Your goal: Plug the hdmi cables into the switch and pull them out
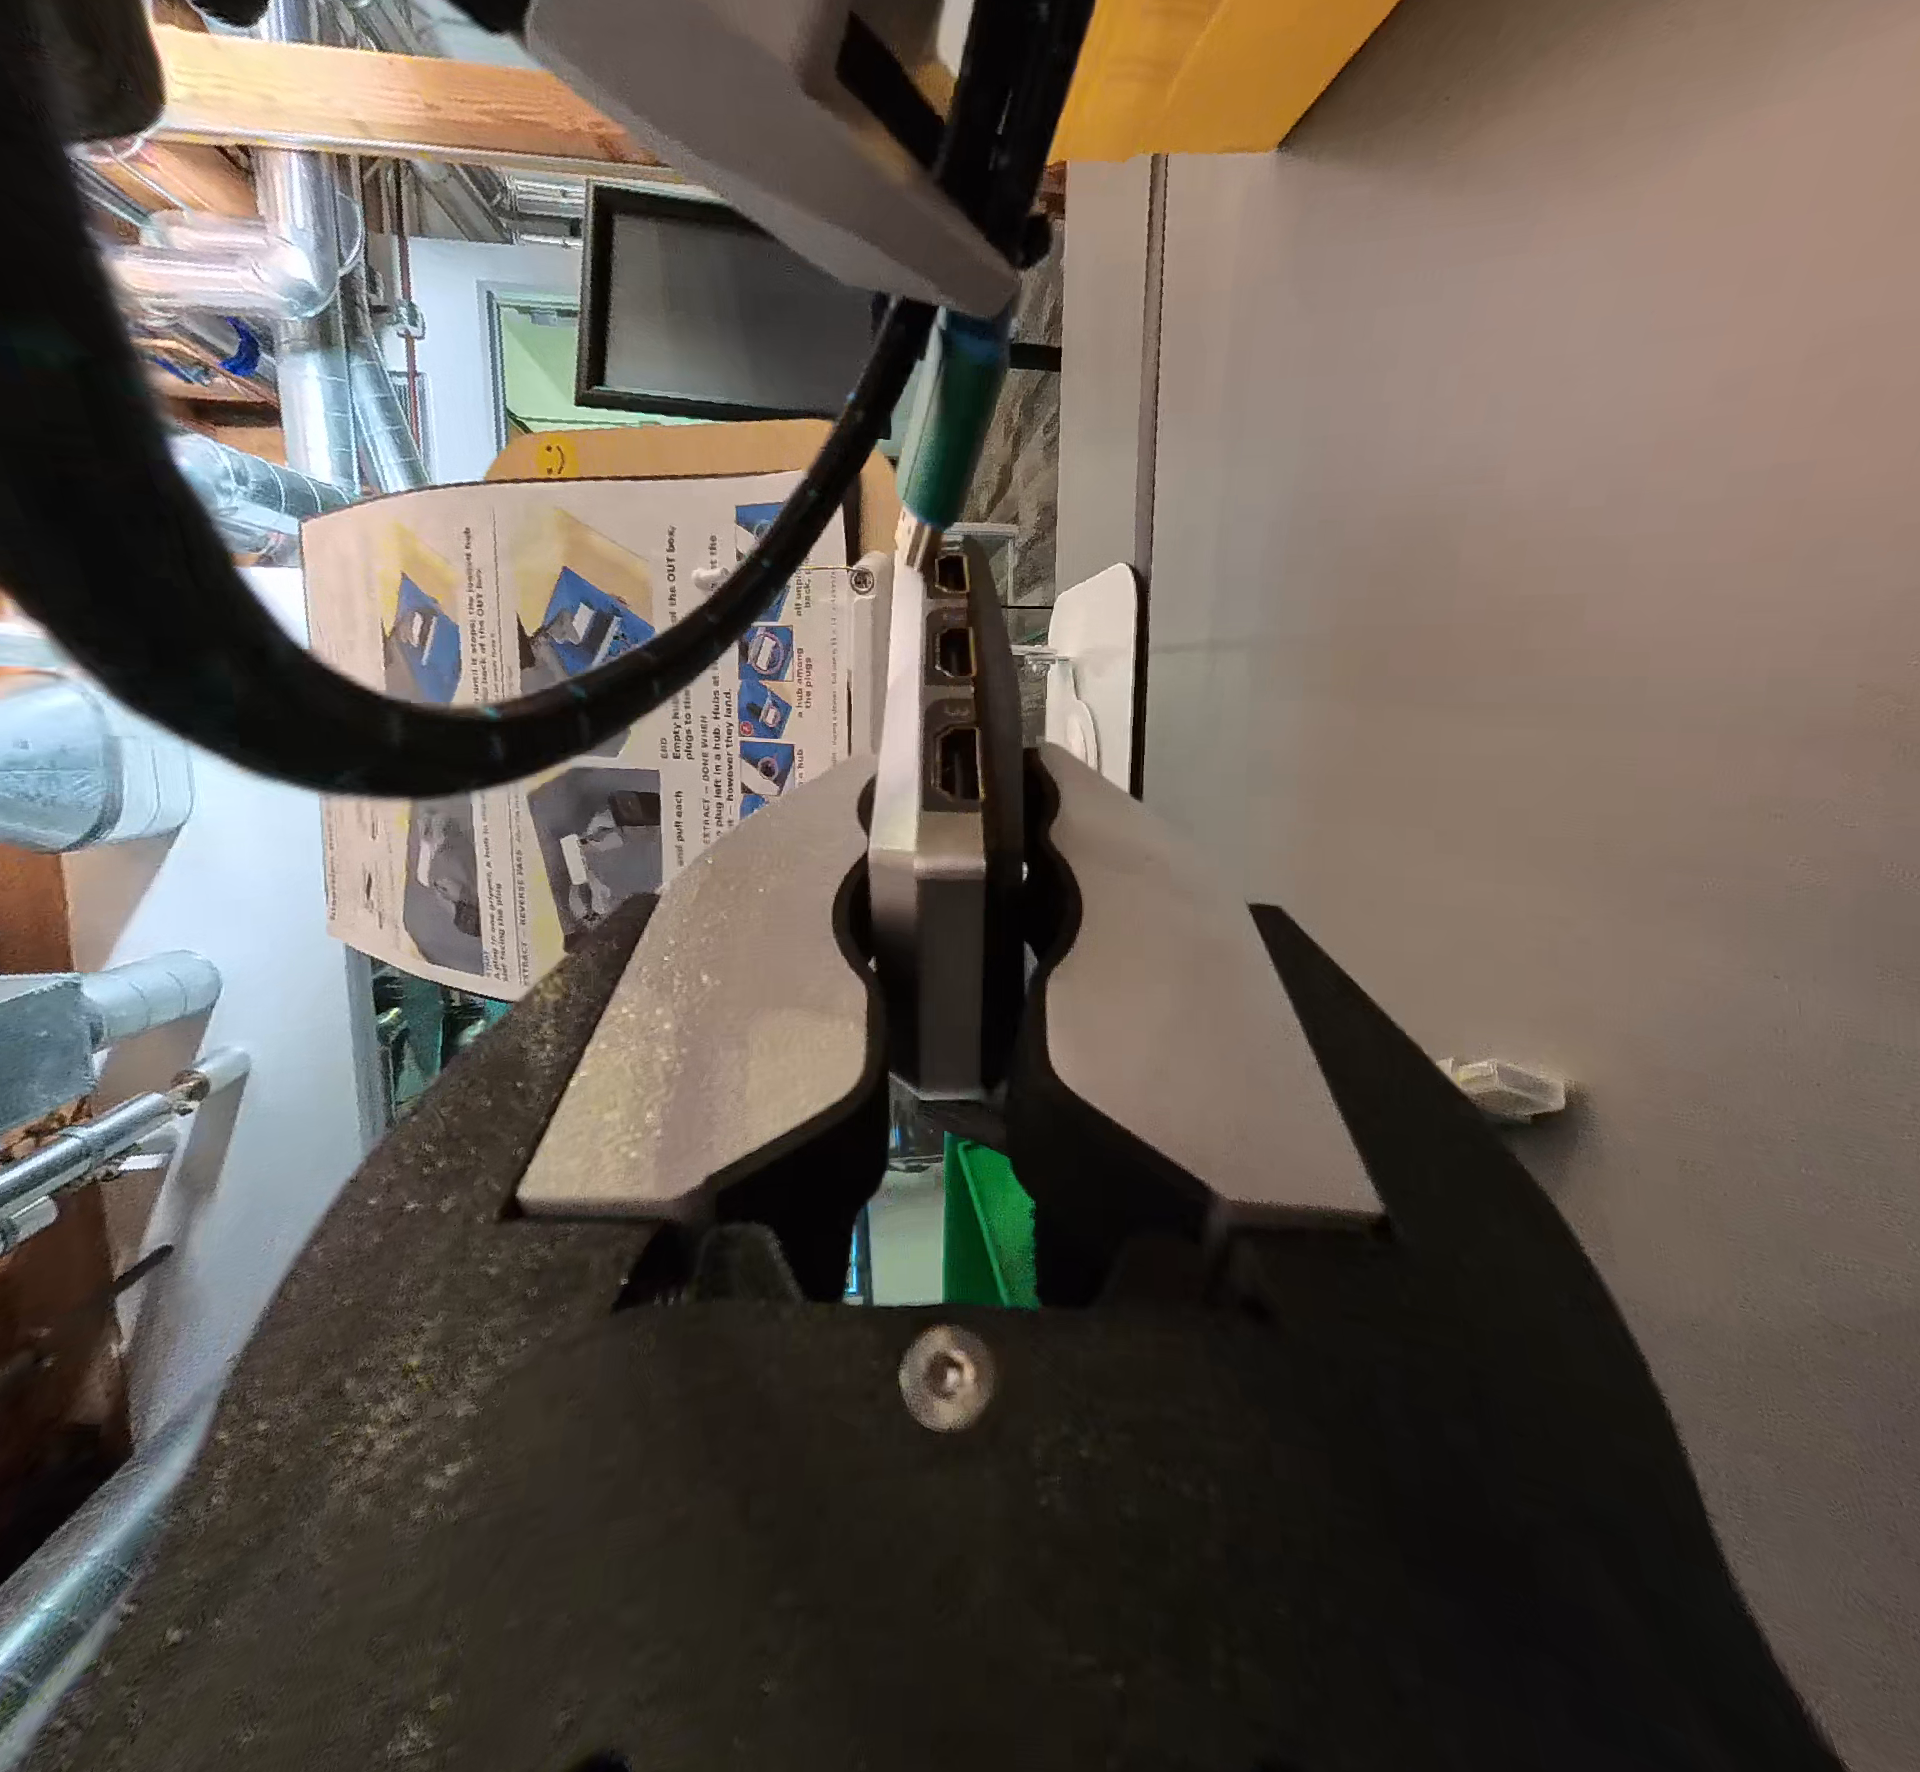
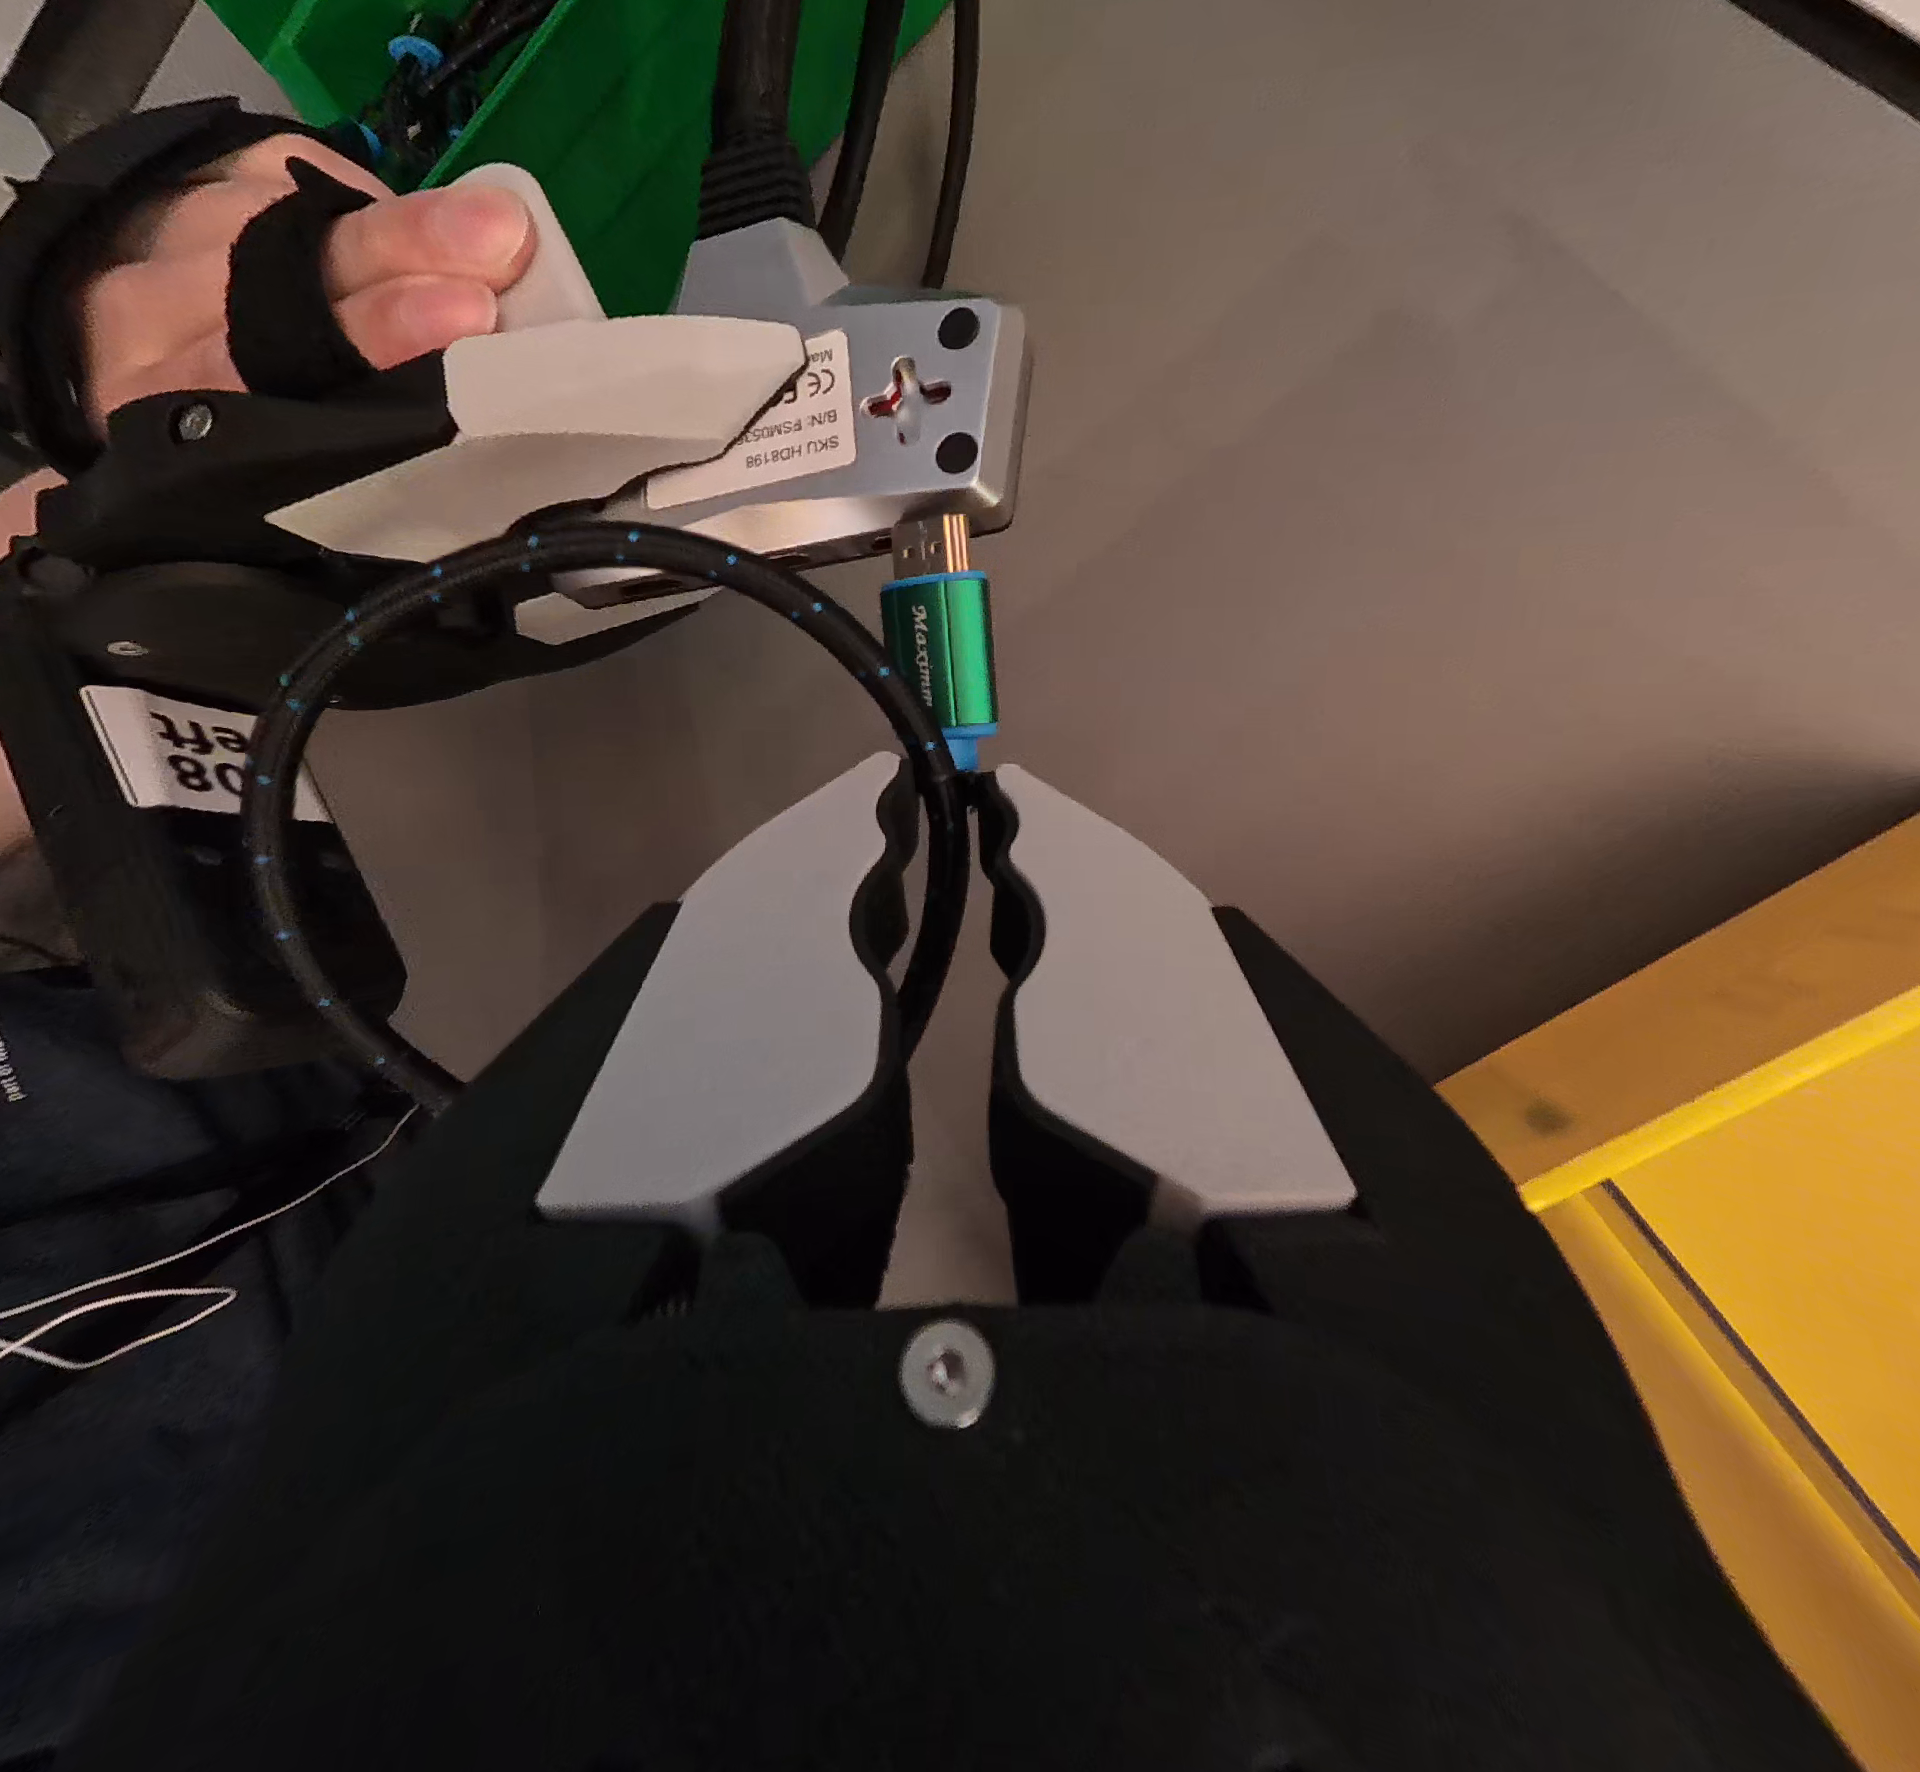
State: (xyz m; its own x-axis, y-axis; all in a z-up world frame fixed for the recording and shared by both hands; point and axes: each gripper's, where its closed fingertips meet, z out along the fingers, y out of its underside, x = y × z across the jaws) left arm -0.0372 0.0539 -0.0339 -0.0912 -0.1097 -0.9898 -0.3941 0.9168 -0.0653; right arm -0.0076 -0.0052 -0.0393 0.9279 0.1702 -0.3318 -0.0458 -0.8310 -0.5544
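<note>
Insertion step. Left gripper [image 1: 951, 849] clamped on switch [image 1: 940, 953]; right gripper [image 2: 961, 787] pinching cable [image 2: 312, 735] behind green plug [image 2: 940, 657]. Plug tip at port, 12 o'clock of rt fingers. Next: align, push straight.

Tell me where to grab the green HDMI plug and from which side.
Grip the green metal shell across its flat faces, coming from the cable end. The right gripper now pinches only the braided cable, so the plug tip can wobble at the switch.
</note>
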